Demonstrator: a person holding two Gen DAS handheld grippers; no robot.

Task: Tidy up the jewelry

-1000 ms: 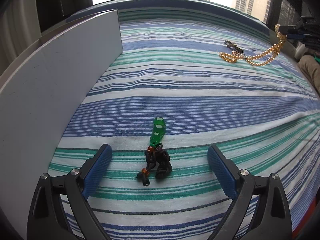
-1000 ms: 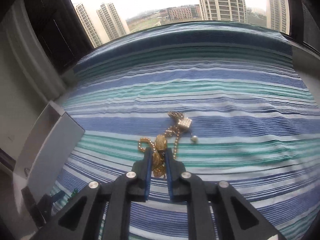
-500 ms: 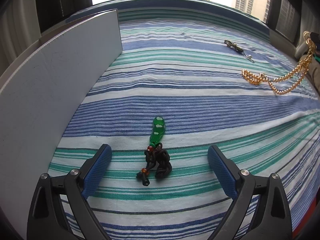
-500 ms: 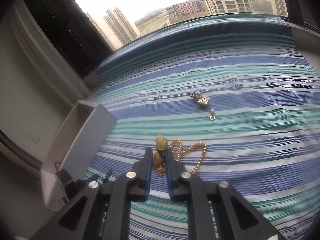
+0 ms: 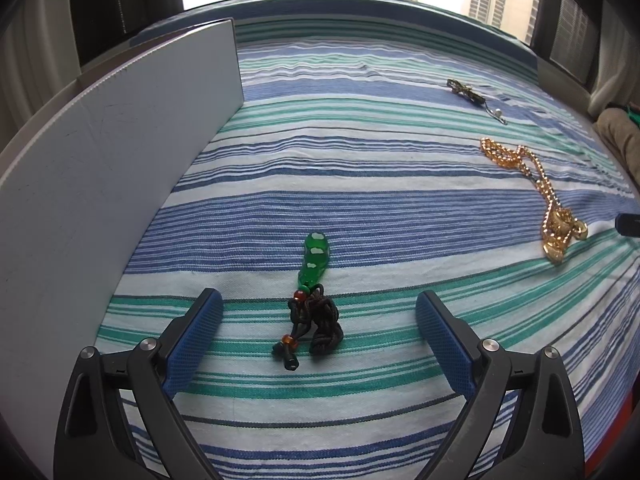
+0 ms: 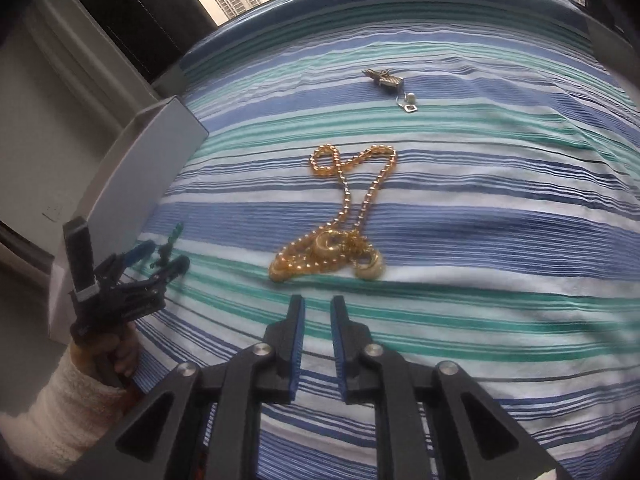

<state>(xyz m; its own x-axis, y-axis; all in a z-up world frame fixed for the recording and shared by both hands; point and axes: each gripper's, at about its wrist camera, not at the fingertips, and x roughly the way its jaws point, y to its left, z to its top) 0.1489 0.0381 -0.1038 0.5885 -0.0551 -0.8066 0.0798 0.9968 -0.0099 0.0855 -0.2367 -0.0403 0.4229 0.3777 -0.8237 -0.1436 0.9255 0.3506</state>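
A gold bead necklace (image 6: 344,224) lies on the striped cloth just ahead of my right gripper (image 6: 317,304), whose jaws stand slightly parted and hold nothing. The necklace also shows at the right of the left wrist view (image 5: 548,200). A green pendant on a dark knotted cord (image 5: 314,280) lies between the fingers of my open left gripper (image 5: 318,304). A small dark charm with a pearl (image 6: 390,82) lies farther back; it also shows in the left wrist view (image 5: 472,96). My left gripper shows in the right wrist view (image 6: 160,258).
A grey open box (image 5: 112,152) stands along the left side; it also shows in the right wrist view (image 6: 136,172). The blue, green and white striped cloth (image 6: 480,208) covers the surface up to the window.
My right gripper carried the gold necklace toward the left, let it go on the cloth and drew back a little. The left gripper has not moved.
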